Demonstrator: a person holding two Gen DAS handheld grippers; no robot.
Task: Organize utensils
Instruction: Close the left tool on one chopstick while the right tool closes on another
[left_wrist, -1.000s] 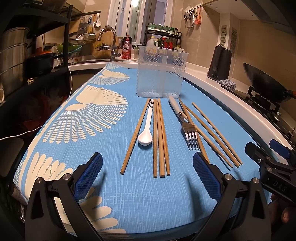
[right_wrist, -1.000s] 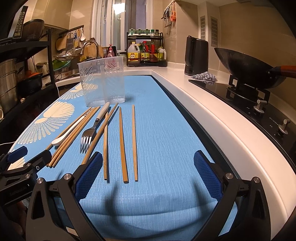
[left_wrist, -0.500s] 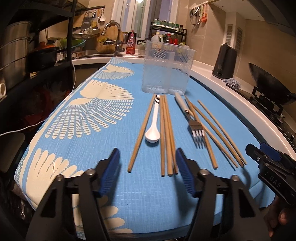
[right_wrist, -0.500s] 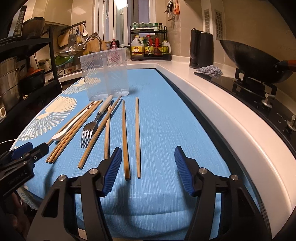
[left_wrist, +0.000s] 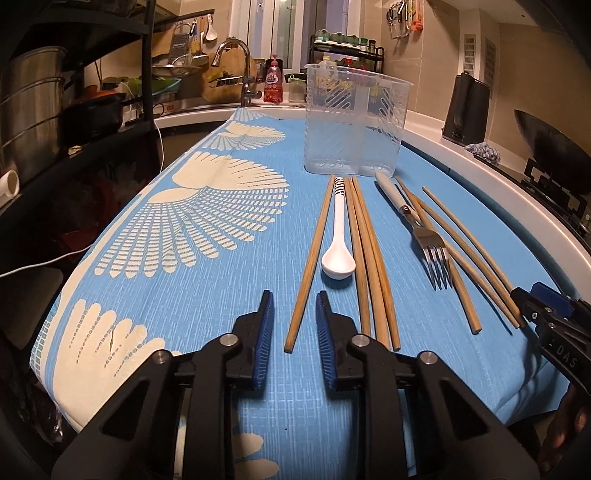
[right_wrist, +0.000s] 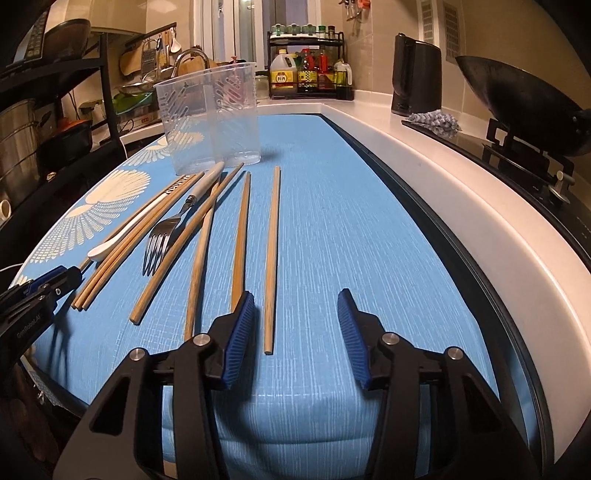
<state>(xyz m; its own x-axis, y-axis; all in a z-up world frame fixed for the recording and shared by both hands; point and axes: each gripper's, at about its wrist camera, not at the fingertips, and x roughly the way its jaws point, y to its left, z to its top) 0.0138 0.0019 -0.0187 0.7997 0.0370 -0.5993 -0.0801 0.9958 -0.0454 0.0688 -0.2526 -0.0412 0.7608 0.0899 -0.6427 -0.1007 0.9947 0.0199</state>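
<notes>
Left gripper (left_wrist: 293, 306): blue pads narrow apart and closing, near end of the leftmost chopstick (left_wrist: 308, 266) lying in the gap at lower centre of frame, no pad contact seen. Right gripper (right_wrist: 297, 310): pads wider apart, also closing, straddling the near end of the rightmost chopstick (right_wrist: 272, 258); left pad overlapping the end of the next chopstick (right_wrist: 241, 236), contact not clear.

Outward, left wrist view: white spoon (left_wrist: 338, 243) bowl-down just right of the leftmost chopstick, then a bundle of three chopsticks (left_wrist: 369, 258) touching each other. Fork (left_wrist: 424, 229) right of centre, tines toward the camera, lying across further chopsticks. Clear plastic utensil holder (left_wrist: 354, 122) upright at upper centre, two compartments, nothing visible inside, just behind the far utensil ends. All on a blue patterned cloth (left_wrist: 184, 240).

Background: faucet (left_wrist: 236, 62) upper left, black kettle (right_wrist: 417, 81) and wok (right_wrist: 517, 99) upper right.
</notes>
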